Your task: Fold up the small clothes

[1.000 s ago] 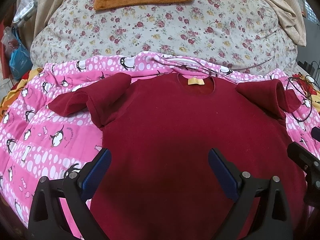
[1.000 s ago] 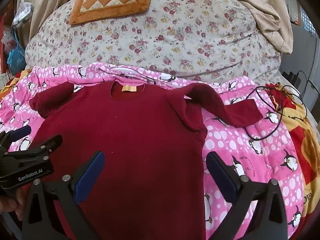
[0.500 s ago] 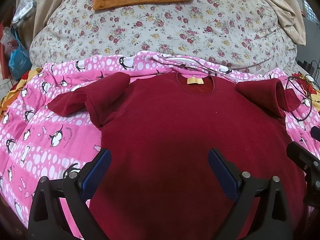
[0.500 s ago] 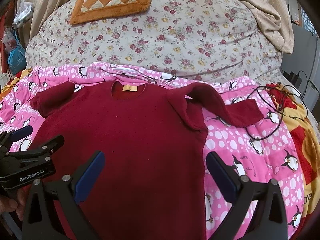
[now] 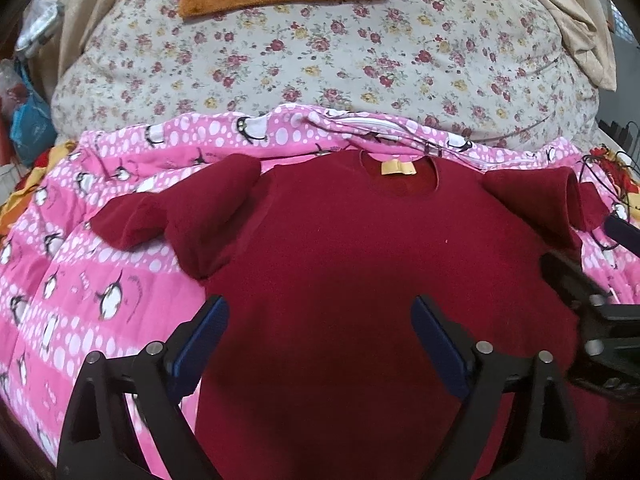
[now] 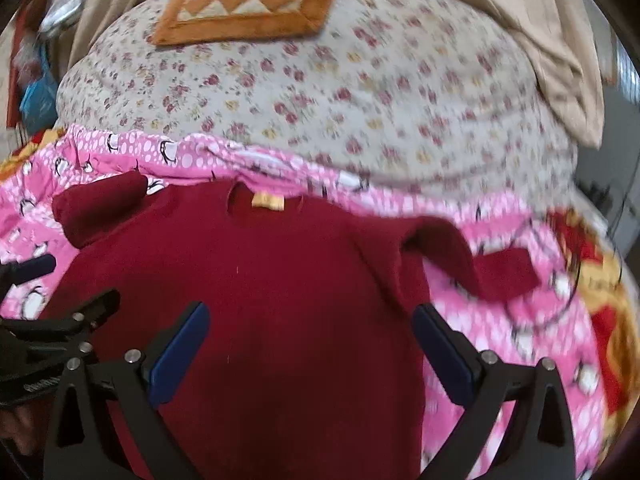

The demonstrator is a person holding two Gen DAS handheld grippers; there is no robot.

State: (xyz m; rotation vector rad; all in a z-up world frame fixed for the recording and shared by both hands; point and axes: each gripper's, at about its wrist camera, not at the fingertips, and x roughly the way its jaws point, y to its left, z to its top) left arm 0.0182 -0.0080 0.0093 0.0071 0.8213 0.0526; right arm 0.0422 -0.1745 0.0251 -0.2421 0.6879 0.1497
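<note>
While the big floral bedding [image 5: 320, 60] fills the background, a pink penguin blanket [image 5: 80, 272] covers the bed in front of it, and on that blanket lies the dark red shirt [image 5: 340, 260], spread flat with its back up. Its long axis runs from the hem, nearest both grippers, away to the collar with the yellow label [image 5: 397, 168]. The left sleeve [image 5: 160, 216] is bunched and partly doubled over at the shoulder; the right sleeve [image 6: 480, 264] trails out onto the blanket beside a thin black cable [image 6: 560, 300].

Judging by position, the left gripper [image 5: 320, 340] hangs above the lower left part of the body, its jaws wide but closing, with cloth under them and nothing pinched. The right gripper [image 6: 308, 344] hovers with jaws wide over the shirt's right side seam, so it is the nearer one to the right sleeve, while the left sleeve lies nearer the left gripper.

The hem is cut off at the bottom of both views, and the right wrist view is blurred.
</note>
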